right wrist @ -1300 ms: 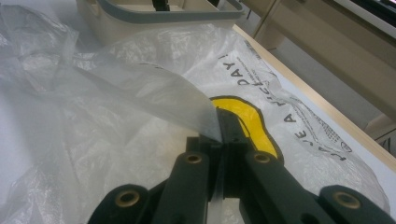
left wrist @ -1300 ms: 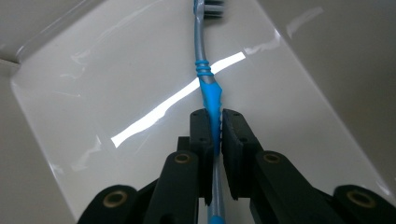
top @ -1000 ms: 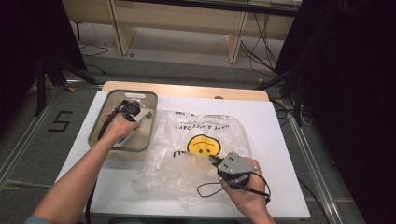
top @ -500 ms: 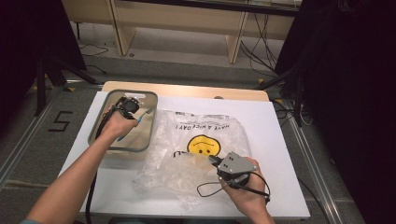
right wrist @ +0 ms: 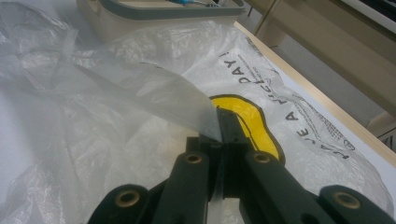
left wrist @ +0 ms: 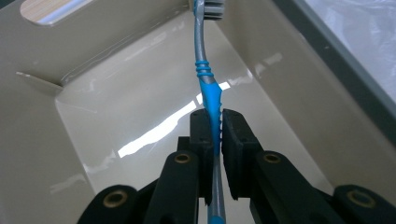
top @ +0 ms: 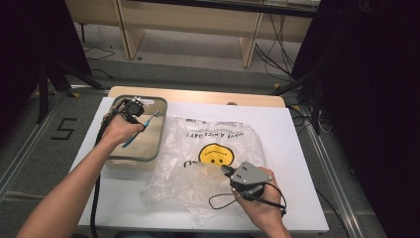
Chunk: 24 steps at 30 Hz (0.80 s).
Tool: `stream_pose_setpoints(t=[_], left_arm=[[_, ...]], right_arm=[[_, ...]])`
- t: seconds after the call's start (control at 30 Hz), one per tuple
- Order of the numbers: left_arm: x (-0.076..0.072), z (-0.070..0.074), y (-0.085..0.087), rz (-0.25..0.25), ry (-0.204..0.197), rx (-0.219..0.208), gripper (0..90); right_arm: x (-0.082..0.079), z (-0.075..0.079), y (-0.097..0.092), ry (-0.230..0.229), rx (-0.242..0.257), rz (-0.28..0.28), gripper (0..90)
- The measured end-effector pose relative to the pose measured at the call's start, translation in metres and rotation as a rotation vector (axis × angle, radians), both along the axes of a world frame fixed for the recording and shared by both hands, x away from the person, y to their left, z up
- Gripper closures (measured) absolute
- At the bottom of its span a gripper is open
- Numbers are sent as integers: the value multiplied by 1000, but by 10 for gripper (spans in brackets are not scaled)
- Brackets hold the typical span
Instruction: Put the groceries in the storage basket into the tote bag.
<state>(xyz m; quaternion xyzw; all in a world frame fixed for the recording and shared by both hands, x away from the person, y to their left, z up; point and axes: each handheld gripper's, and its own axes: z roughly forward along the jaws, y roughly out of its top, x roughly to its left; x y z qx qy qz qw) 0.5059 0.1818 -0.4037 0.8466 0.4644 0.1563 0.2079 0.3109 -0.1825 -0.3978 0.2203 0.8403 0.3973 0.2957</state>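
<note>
Both grips hold: keep your left gripper pinching the blue-and-grey plastic toothbrush clear of the beige tray wall, while your right gripper pinches the clear smiley-face plastic bag mouth up.

**Toothbrush over the tray, bag pinched at its edge**

The toothbrush, blue and grey with pale bristles, is clamped at its ribbed grip and points along the beige tray, head toward the far wall. The clear plastic bag, printed with a yellow smiley and black lettering, lies crumpled on the desk just beside the tray, one edge lifted.
</note>
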Motion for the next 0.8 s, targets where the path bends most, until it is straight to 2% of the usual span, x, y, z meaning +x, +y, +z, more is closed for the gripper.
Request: stream_pose_setpoints(t=[0.3, 0.43, 0.57, 0.63, 0.8], left_arm=[[-14, 16, 2, -28, -24, -44, 828], [-21, 23, 3, -53, -24, -48, 828], [-30, 29, 1, -81, -30, -66, 828], [-35, 32, 0, -88, -32, -89, 828], [-46, 39, -1, -118, -33, -99, 828]], right_arm=[[0, -1, 1, 5, -4, 2, 900], [0, -1, 2, 9, -7, 0, 900], [0, -1, 1, 10, -7, -1, 900], [0, -2, 1, 9, -4, -2, 900], [0, -2, 1, 12, -10, -2, 900]])
